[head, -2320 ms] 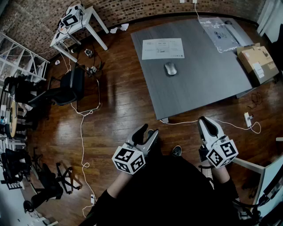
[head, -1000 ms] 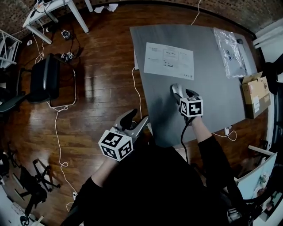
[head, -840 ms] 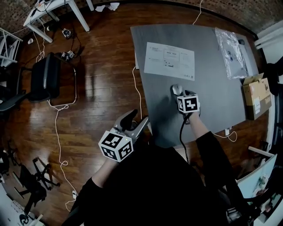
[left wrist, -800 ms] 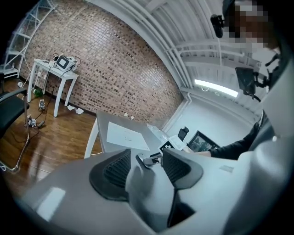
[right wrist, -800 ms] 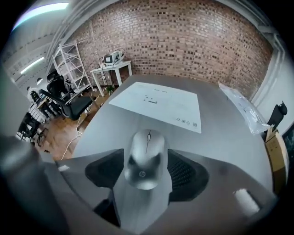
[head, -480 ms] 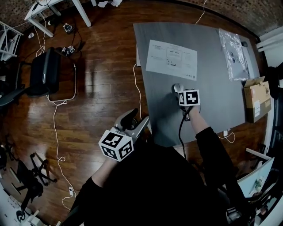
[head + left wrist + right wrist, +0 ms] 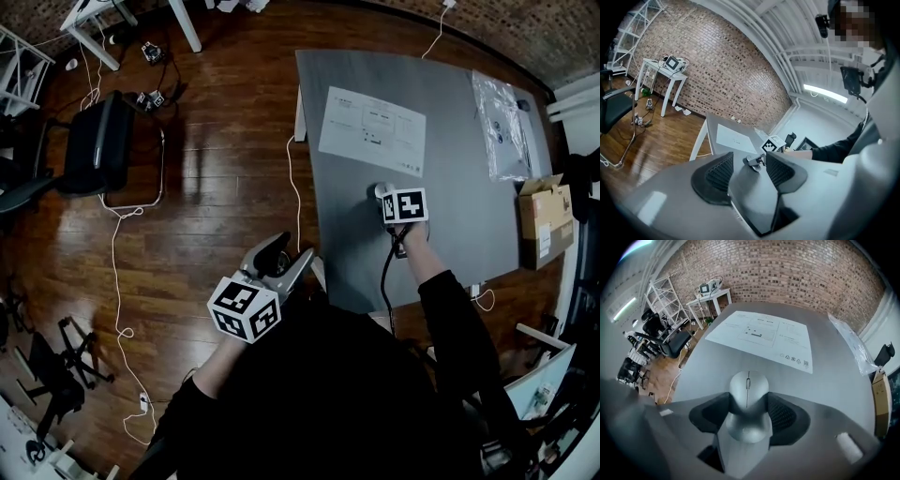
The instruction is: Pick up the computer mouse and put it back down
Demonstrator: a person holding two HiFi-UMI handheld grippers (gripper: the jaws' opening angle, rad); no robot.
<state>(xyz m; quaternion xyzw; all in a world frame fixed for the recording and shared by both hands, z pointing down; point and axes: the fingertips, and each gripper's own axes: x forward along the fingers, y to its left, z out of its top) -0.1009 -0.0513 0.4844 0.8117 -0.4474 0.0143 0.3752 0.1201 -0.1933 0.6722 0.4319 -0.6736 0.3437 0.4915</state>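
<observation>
A dark wooden floor [image 7: 216,178] fills the head view, with white cable [image 7: 122,272] trailing across it. On it stands a grey tabletop [image 7: 459,216], seen from above. A person in black clothing [image 7: 347,403] stands at its near edge. A black chair [image 7: 94,141] sits on the floor well off to the left of the tabletop. A cardboard box [image 7: 544,217] lies just past the tabletop's right edge.

On the tabletop, a white printed paper sheet [image 7: 372,129] lies toward the far left corner. A clear plastic bag [image 7: 504,122] lies along the right edge near the far right corner.

The left gripper [image 7: 749,161] is held over the floor, just off the tabletop's near left corner. Its jaws stand apart with nothing between them.

The right gripper [image 7: 748,399] points steeply down at the middle of the tabletop, its marker cube [image 7: 405,206] facing up. Its jaws are wide and closing. Its dark ribbed pads [image 7: 785,416] sit against the two sides of the computer mouse [image 7: 748,387].

The silver-grey mouse rests on the tabletop about midway between the paper sheet and the near edge. Its wheel end points toward the sheet, and in the head view only that end [image 7: 378,190] shows past the cube.
</observation>
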